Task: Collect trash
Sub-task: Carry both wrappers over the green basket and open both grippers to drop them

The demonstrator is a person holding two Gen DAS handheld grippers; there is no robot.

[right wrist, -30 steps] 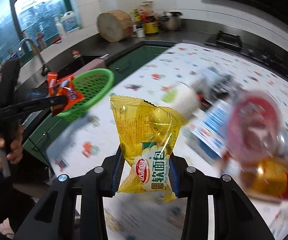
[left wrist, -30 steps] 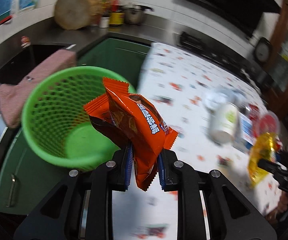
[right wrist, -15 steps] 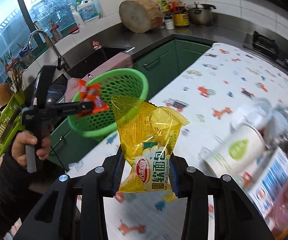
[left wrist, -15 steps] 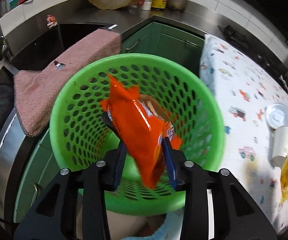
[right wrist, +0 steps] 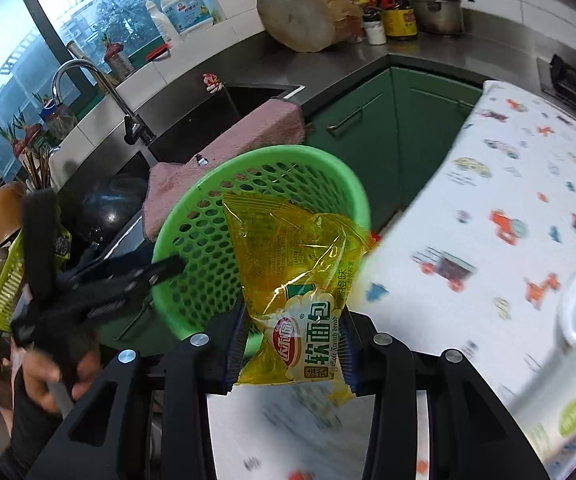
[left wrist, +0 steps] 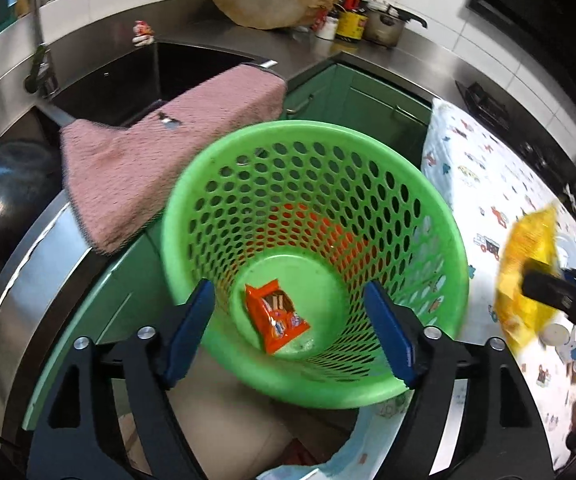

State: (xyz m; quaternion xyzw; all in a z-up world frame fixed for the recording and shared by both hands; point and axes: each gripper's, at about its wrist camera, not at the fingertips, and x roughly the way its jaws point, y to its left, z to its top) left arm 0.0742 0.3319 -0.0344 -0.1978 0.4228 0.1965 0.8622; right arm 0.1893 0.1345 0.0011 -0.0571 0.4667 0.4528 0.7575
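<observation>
left gripper [left wrist: 290,322]: spread wide, nothing held
right gripper [right wrist: 292,350]: pinching yellow bread wrapper [right wrist: 294,276] low, crinkly, featherlight
green basket [right wrist: 191,224]: 11 o'clock

Green perforated basket [left wrist: 368,184], orange wrapper [left wrist: 275,316]

The left gripper [left wrist: 290,320] has spread apart, dropping the orange packet [left wrist: 275,320] into the green basket [left wrist: 440,216].

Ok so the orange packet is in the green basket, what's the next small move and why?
Probably carry the right gripper over the green basket rim. It is shut on the yellow bread wrapper, which hangs short of the opening, while the left gripper is open and the orange packet lies on the basket floor.
</observation>
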